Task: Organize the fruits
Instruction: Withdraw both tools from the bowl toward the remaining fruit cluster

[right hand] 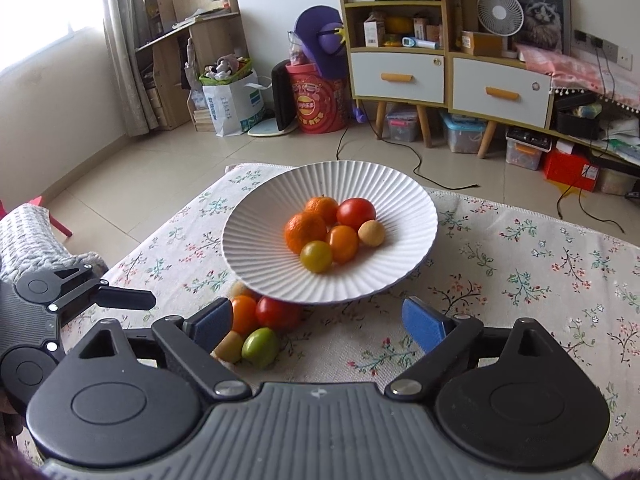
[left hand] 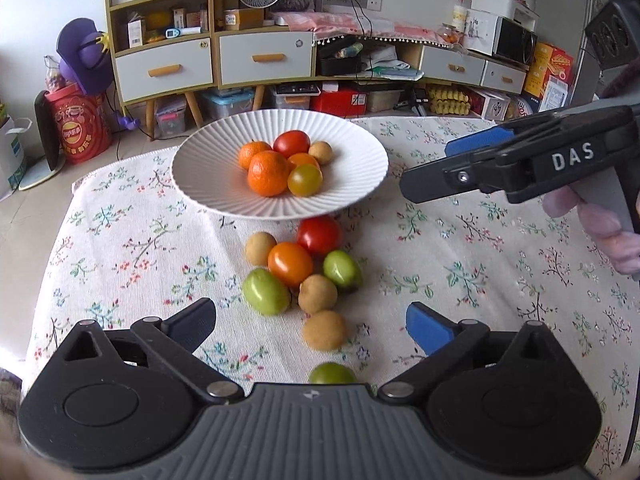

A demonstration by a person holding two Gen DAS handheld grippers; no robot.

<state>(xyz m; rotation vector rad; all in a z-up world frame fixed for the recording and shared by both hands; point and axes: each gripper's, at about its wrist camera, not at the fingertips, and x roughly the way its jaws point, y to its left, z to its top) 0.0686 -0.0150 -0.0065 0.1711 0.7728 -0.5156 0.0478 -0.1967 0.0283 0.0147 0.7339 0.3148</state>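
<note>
A white ribbed bowl (left hand: pixel 208 176) (right hand: pixel 400 264) on the floral tablecloth holds several fruits: two mandarins (left hand: pixel 268 173), a red tomato (left hand: pixel 291 143) and smaller ones. Before the bowl lies a cluster of loose fruit: a red tomato (left hand: pixel 318 234), an orange tomato (left hand: pixel 289 264), green fruits (left hand: pixel 265 291) and tan round fruits (left hand: pixel 324 330). My left gripper (left hand: pixel 310 322) is open and empty, just short of the cluster. My right gripper (right hand: pixel 318 322) is open and empty, near the bowl's front rim; it also shows in the left wrist view (left hand: pixel 436 168).
The floral tablecloth (left hand: pixel 480 260) covers the table, whose far edge lies behind the bowl. Beyond stand a shelf cabinet with drawers (left hand: pixel 180 64), storage boxes and a red drum (left hand: pixel 82 120) on the floor. A grey knitted cloth (right hand: pixel 24 236) lies at the table's left.
</note>
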